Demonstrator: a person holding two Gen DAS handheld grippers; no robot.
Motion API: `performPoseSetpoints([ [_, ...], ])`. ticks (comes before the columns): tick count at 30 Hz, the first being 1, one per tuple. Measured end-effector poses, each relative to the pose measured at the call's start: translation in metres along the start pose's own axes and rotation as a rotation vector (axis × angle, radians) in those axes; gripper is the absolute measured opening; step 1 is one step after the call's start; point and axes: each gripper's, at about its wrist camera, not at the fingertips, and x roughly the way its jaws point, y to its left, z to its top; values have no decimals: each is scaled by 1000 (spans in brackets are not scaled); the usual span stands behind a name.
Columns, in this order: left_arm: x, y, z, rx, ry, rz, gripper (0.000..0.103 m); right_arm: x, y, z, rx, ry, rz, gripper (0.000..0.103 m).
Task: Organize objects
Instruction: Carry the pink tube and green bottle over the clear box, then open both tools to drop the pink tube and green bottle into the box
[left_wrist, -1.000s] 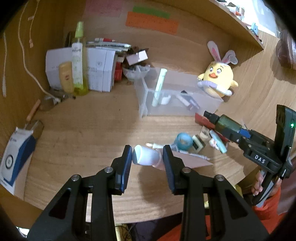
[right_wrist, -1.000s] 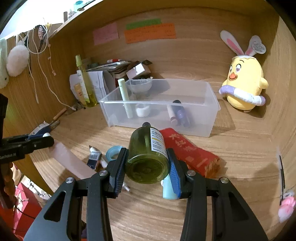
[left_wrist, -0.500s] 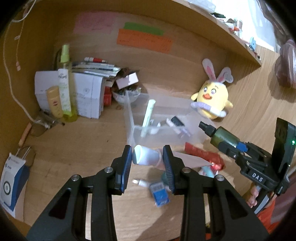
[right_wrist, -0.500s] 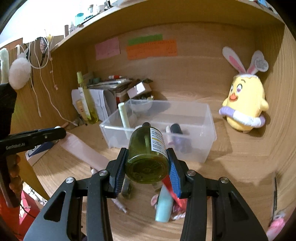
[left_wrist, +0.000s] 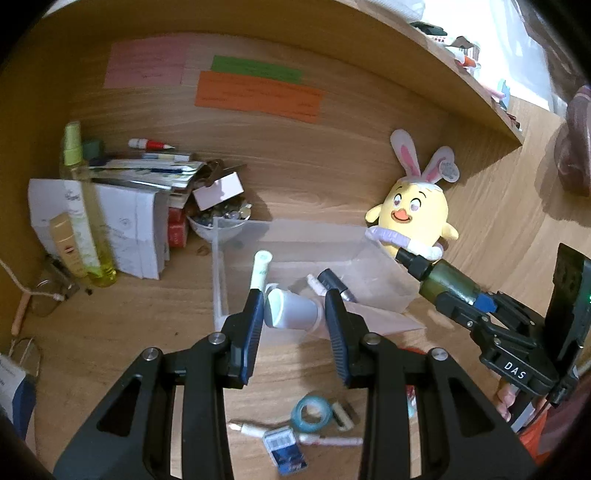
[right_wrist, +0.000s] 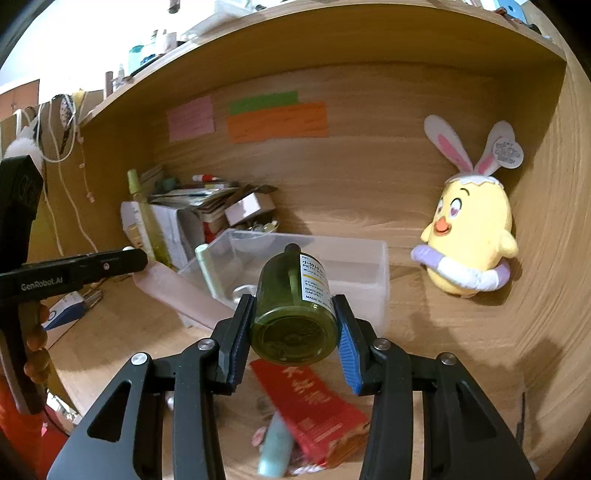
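Note:
My left gripper (left_wrist: 294, 312) is shut on a pink tube with a white cap (left_wrist: 291, 314), held crosswise above the near-left corner of the clear plastic bin (left_wrist: 380, 269). The same pink tube (right_wrist: 173, 291) juts from the left gripper (right_wrist: 136, 258) in the right wrist view. My right gripper (right_wrist: 293, 321) is shut on a green bottle with a black cap (right_wrist: 295, 295), held just before the bin (right_wrist: 376, 280). From the left wrist view that green bottle (left_wrist: 443, 278) and right gripper (left_wrist: 458, 302) hover at the bin's right end. Tubes and a dark pen lie inside the bin.
A yellow chick plush with rabbit ears (left_wrist: 413, 221) sits behind the bin. Boxes, papers and a tall yellow spray bottle (left_wrist: 83, 210) stand at the back left. A tape roll (left_wrist: 312, 411), small packs and a red packet (right_wrist: 310, 402) lie on the desk below the grippers.
Both grippers have risen and moved toward the bin, each keeping its object. The loose items on the desk now lie lower in both views.

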Motion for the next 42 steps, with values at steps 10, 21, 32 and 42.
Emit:
performPoseSetpoints([
  [10, 42, 8, 18, -39, 25, 12, 34, 21, -25, 22, -13, -2, -20, 38],
  [21, 85, 40, 15, -120, 87, 42, 34, 67, -30, 27, -22, 70, -8, 38],
  [32, 110, 40, 11, -96, 131, 55, 34, 111, -40, 18, -9, 163, -4, 38],
  [42, 114, 28, 11, -34, 140, 47, 34, 130, -32, 13, -47, 210, -39, 39],
])
